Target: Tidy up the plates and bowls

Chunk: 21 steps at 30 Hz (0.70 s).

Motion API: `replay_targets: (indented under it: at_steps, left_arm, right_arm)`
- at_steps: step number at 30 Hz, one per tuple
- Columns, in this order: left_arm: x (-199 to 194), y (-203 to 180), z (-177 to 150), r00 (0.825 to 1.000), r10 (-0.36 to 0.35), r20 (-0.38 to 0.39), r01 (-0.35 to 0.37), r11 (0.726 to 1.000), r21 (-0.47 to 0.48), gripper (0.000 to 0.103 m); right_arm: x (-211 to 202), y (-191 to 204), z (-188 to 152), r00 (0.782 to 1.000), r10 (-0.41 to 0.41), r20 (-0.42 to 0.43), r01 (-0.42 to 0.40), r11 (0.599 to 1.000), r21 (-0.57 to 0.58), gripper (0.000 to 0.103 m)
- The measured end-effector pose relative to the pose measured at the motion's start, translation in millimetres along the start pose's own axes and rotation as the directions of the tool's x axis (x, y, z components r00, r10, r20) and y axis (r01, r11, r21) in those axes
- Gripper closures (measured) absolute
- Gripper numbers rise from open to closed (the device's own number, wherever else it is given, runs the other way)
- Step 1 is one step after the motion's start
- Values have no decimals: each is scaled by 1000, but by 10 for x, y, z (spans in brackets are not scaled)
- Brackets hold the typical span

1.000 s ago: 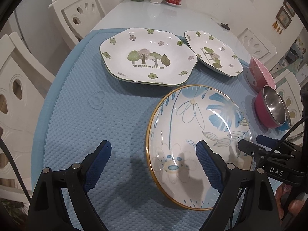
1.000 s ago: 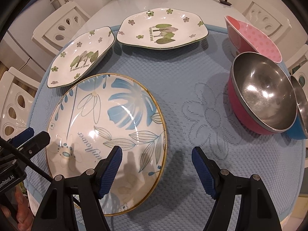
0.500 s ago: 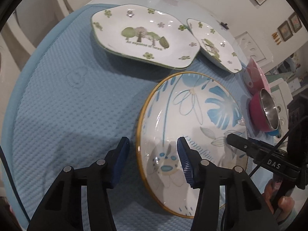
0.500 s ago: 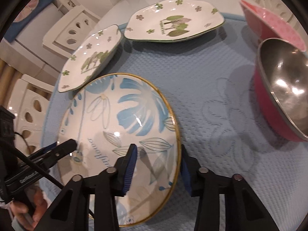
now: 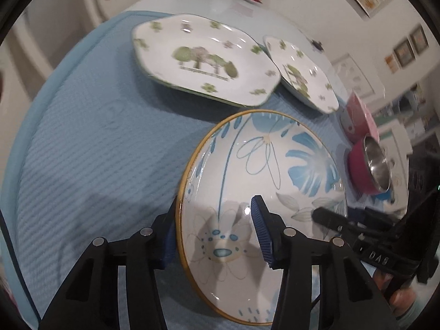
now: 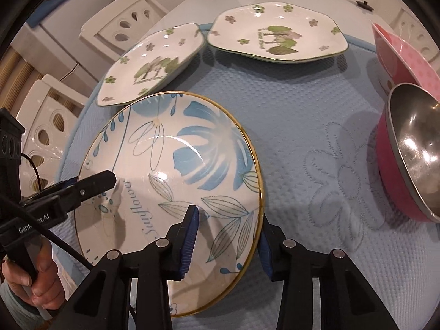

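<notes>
Both sides are on the blue sunflower plate (image 6: 176,170) now. The left hand-held gripper (image 5: 217,233) straddles its left rim, jaws closing, one pad under the edge and one on the face. The right hand-held gripper (image 6: 228,244) pinches the opposite rim, inner pad on the leaf pattern, outer pad behind the gold edge. The plate sits at the near side of the blue quilted mat (image 6: 302,126) on the bench, close to the smaller forest plate (image 6: 154,63).

To lift well, I'd judge both grips need to seat firmly first, then rise together and level, so the glazed rim doesn't slip or twist. Watch the pink steel-lined bowl (image 6: 412,151) on the right and the larger forest plate (image 5: 203,57) beyond.

A second back, both pairs of jaws stood spread wide, hovering short of the plate; now they have narrowed onto its rim, and its far edge looks tilted off the mat.
</notes>
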<state>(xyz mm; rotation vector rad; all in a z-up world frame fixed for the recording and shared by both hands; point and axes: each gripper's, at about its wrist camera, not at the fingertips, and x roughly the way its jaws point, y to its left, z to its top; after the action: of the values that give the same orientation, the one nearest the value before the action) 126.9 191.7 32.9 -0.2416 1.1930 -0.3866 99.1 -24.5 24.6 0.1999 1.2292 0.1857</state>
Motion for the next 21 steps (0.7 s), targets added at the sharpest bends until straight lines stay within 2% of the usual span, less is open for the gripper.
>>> replay_targets:
  at_steps: [5,10,17,21]
  left_arm:
    - [-315,209,-157,997,72,23,-71,995,-74,58]
    - [-610,439,-368,985,167,42,-158,973,-168,58]
    - [-686,665,-537,982,184,49,-168,959,-230,58]
    - [-550,738,-602,985,174,-4,-170,955,-243,58]
  right_arm:
    - [-35,340,-28,1000,5,-20,-6,998,-56,64]
    - [6,783,-73,998,35,-59,-42,990,-133,62]
    - [79,1059,-122,995,23,-96,-40,983,-181,62]
    - [200,1029,-204,991,10,-131,-31,987,-158,62]
